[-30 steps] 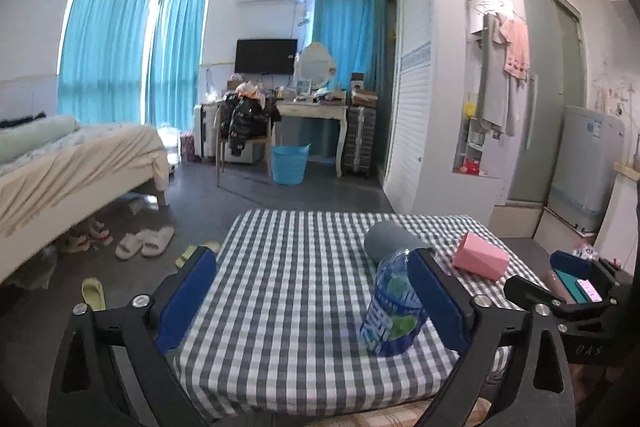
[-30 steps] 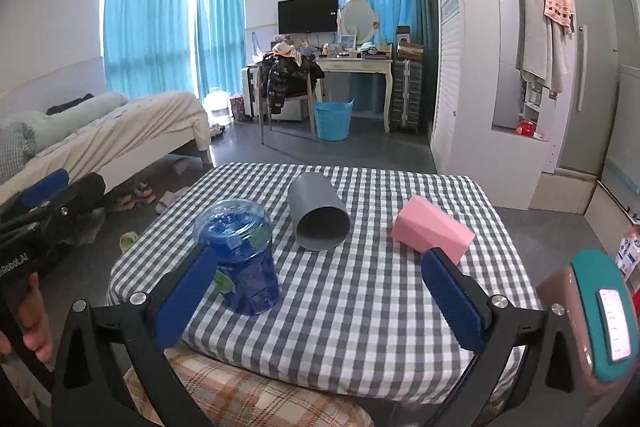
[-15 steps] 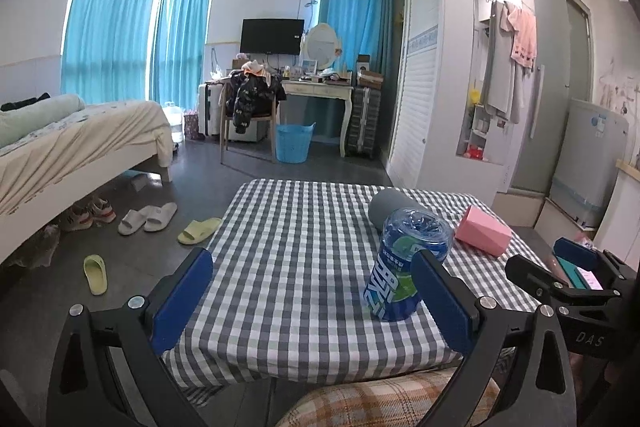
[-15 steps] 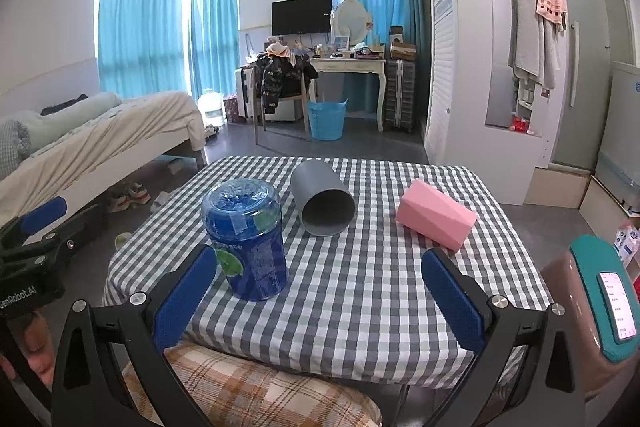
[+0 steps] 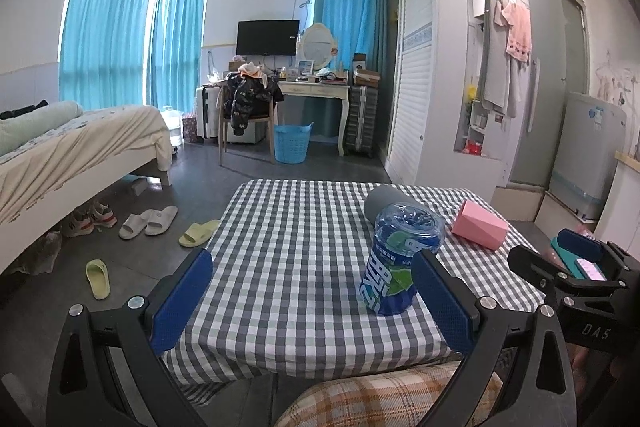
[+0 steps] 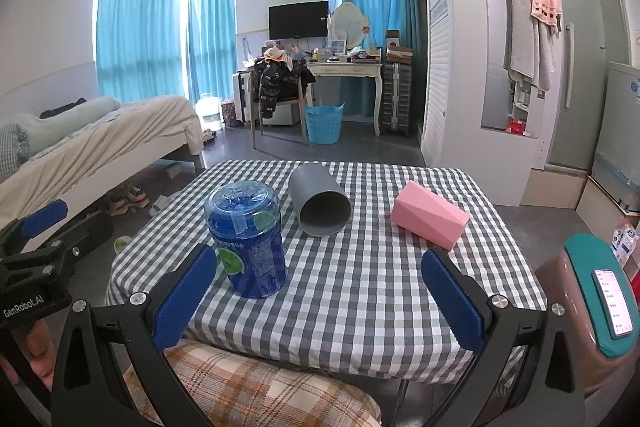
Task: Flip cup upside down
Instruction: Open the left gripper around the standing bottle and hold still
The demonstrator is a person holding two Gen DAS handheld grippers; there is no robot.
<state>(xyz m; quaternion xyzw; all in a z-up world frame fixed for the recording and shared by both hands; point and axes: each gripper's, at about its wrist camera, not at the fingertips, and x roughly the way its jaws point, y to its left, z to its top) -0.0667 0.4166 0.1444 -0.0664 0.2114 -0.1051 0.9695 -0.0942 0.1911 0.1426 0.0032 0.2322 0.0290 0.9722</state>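
Note:
A blue plastic cup (image 6: 248, 241) with a green and white label stands bottom-up near the front left of the checked table (image 6: 360, 291); it also shows in the left wrist view (image 5: 400, 263). A grey cup (image 6: 320, 205) lies on its side behind it, mouth toward me; it also shows in the left wrist view (image 5: 384, 201). A pink faceted cup (image 6: 428, 217) lies on its side at the right. My left gripper (image 5: 312, 301) and my right gripper (image 6: 320, 301) are both open and empty, held back at the table's front edge.
A plaid cushion (image 6: 248, 387) sits below the table's front edge. A pink and teal device with a phone (image 6: 600, 299) stands at the right. A bed (image 5: 72, 151) and slippers (image 5: 148, 221) are on the left; a wardrobe (image 5: 432, 75) is on the right.
Both grippers have pulled back and lowered, away from the cups. The blue cup stands still on the table, apart from the left gripper's right finger.

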